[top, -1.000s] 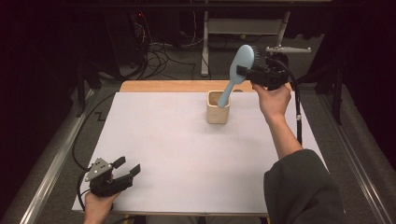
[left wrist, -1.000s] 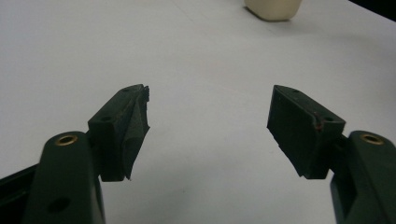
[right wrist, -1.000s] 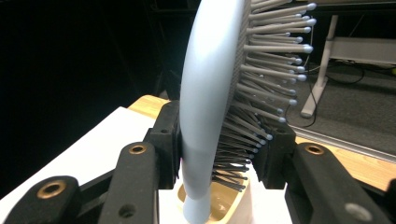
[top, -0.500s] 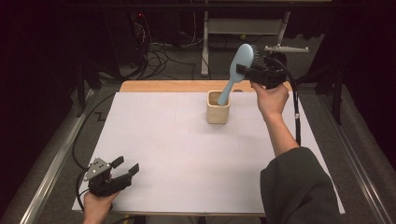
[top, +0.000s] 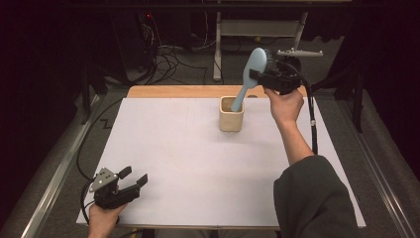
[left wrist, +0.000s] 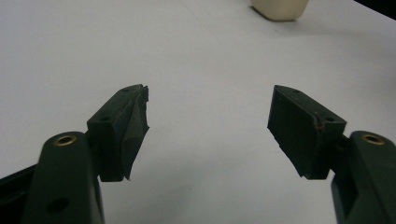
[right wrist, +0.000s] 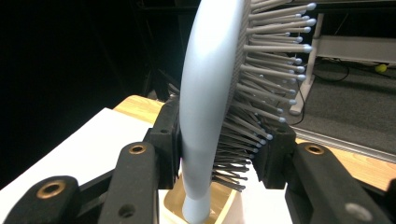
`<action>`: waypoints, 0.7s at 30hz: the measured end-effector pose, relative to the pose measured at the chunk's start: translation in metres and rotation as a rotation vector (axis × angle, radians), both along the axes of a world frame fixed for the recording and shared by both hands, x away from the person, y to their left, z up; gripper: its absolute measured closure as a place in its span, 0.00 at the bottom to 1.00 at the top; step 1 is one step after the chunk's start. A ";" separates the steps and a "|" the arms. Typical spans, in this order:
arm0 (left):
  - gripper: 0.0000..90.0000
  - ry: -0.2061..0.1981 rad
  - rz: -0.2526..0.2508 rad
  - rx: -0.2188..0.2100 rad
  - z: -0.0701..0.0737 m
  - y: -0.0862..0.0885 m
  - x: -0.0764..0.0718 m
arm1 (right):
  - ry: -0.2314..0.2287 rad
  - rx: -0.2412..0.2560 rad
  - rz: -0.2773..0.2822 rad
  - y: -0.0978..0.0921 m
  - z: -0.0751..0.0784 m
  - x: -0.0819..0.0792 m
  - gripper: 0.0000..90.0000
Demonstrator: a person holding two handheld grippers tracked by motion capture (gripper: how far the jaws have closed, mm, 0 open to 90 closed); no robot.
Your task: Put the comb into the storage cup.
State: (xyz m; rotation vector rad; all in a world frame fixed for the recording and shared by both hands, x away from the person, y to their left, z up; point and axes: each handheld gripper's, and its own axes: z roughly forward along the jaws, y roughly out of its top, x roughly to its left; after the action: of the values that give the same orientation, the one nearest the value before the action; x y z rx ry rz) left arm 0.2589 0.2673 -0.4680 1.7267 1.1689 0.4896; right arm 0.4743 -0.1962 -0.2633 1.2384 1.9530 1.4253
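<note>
- While the right gripper (top: 258, 74) clamps the light blue hairbrush (top: 249, 75) at the lower end of its head, the handle tip sits inside the beige cup (top: 231, 115).
- Brush tilted, head up and away from the cup, bristles (right wrist: 268, 70) against one jaw.
- Cup stands at the far middle of the white table (top: 198, 163).
- Left gripper (top: 132, 179) at the near left corner, jaws spread wide, nothing between them, low over the table.
</note>
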 end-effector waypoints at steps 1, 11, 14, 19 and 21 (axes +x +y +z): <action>0.33 -0.001 -0.001 0.001 0.000 0.000 0.000 | 0.000 -0.002 -0.001 0.000 0.000 0.000 0.66; 0.33 -0.002 0.002 -0.001 0.000 0.001 0.000 | 0.007 -0.022 -0.006 0.006 -0.005 0.005 0.66; 0.33 0.000 -0.001 -0.001 0.000 0.001 0.000 | 0.010 -0.024 -0.008 0.007 -0.007 0.006 0.66; 0.33 0.005 -0.003 0.001 0.000 0.000 0.000 | 0.015 -0.033 -0.006 0.010 -0.009 0.007 0.66; 0.33 0.003 -0.003 0.000 0.000 0.000 0.000 | 0.017 -0.035 -0.006 0.011 -0.011 0.007 0.66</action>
State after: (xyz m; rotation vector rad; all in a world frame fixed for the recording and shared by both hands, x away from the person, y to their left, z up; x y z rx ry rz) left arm 0.2588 0.2678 -0.4678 1.7295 1.1688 0.4851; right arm 0.4816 -0.1857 -0.2741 1.2430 1.9755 1.3760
